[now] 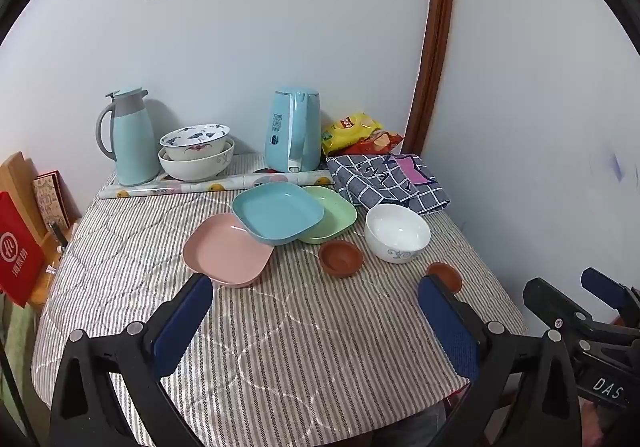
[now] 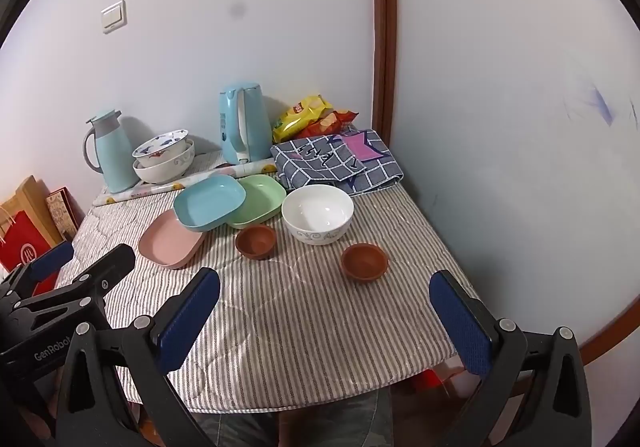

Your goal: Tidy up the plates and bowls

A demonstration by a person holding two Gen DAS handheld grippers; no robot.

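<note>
On the striped table a blue plate [image 1: 278,212] [image 2: 210,200] rests on a pink plate [image 1: 226,251] [image 2: 170,239] and a green plate [image 1: 334,215] [image 2: 260,199]. A white bowl [image 1: 397,232] [image 2: 318,213] stands to their right. Two small brown bowls sit in front: one [image 1: 341,258] [image 2: 256,241] near the plates, one [image 1: 445,275] [image 2: 364,260] further right. My left gripper [image 1: 316,295] is open and empty above the table's near part. My right gripper [image 2: 326,293] is open and empty, also short of the dishes.
At the back stand a teal thermos [image 1: 130,139], two stacked patterned bowls [image 1: 196,153], a blue kettle [image 1: 294,131], snack bags [image 1: 352,131], a rolled mat [image 1: 216,185] and a folded checked cloth [image 1: 388,179]. Walls close the back and right. Paper bags [image 1: 18,243] stand left.
</note>
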